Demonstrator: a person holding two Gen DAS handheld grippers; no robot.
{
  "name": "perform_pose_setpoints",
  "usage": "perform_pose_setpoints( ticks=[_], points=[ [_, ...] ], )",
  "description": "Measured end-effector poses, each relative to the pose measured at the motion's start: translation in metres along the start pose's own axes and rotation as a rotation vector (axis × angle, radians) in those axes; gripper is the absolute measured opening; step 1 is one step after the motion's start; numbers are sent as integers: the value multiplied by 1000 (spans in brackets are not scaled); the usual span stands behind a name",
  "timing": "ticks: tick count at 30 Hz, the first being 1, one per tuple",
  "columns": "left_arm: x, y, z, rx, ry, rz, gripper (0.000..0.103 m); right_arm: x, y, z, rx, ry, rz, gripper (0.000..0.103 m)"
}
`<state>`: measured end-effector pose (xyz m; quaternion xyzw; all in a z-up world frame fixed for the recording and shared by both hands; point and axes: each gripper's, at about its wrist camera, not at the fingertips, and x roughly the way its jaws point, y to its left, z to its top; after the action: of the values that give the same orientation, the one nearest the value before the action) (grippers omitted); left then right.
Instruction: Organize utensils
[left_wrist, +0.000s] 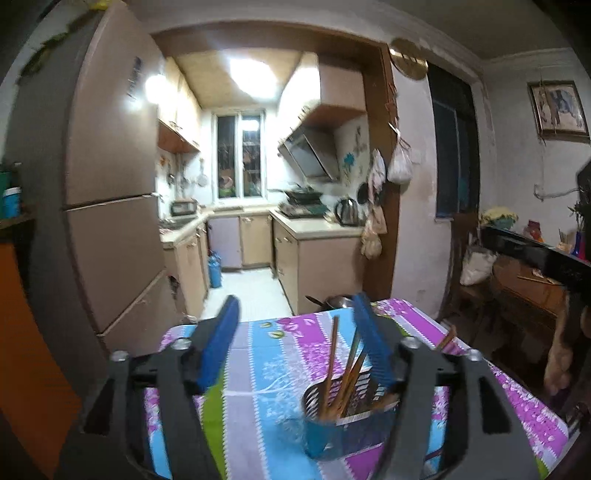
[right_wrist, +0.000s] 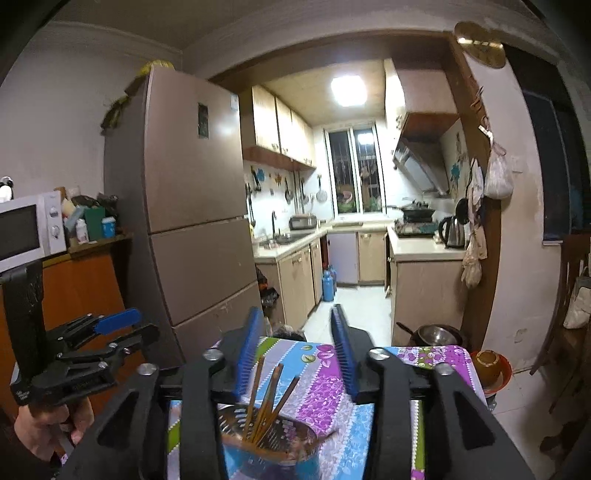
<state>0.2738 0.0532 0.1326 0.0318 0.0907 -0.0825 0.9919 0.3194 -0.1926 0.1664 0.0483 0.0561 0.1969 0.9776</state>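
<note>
Evidently, step: looks like the finish of loading the holder, judged from how things lie (nothing seen loose on the cloth).
Left gripper (left_wrist: 295, 325): jaws spread wide, nothing between the blue pads, nothing held.
Right gripper (right_wrist: 297, 332): jaws parted too, a little less wide, empty; aimed roughly level over the table.
Utensil holder (left_wrist: 343, 432): blue cup standing upright on the table (left_wrist: 258, 369), toward its near right part in the left view, just below and ahead of both sets of fingers.
Contents: chopsticks (left_wrist: 332, 354) leaning at mixed angles, slotted spatula (left_wrist: 314, 398) tucked in beside them.
Doing it well: best to keep both jaws parted and draw back level, clear of the chopstick tips (these stand up into the gap of the right fingers and would tip the cup if snagged).
Table edges: far edge near, with a metal pot (right_wrist: 437, 334) just beyond it; right edge near a bowl (right_wrist: 487, 365) set lower.
Open room: bare cloth to the left of the holder; fridge (right_wrist: 192, 206) well apart at left; kitchen passage open ahead.
Other hand: a person's hand (right_wrist: 48, 424) grips the left tool's handle, near the right gripper, apart from it.
</note>
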Motion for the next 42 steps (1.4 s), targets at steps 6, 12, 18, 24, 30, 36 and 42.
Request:
perform_pose_setpoints(
  ticks=[6,12,18,24,30,36,42],
  points=[
    [-87,8,-66,-56,-90,101,98,-101,30,-69,-16,-73,-47,98],
    [-135,-13,-128,-79,32,137,98,-165,63,-137,-4,-40,-124,98],
    [-167,-33,-158,-62,35,98,98,-197,95,-180,3,12,-145,98],
    [-190,-49,-172,-33,25,83,98,-219,105,-186,1,-5,-135,98],
    [-212,-51,-175,-31,1,89,98,-236,112,-193,-4,-13,-136,98],
    [-237,-64,-178,-15,-37,78,98,-256,122,-198,-17,-41,-135,98],
    [-260,-74,-185,-6,-118,97,98,-281,135,-213,-44,-110,-147,98]
  ],
)
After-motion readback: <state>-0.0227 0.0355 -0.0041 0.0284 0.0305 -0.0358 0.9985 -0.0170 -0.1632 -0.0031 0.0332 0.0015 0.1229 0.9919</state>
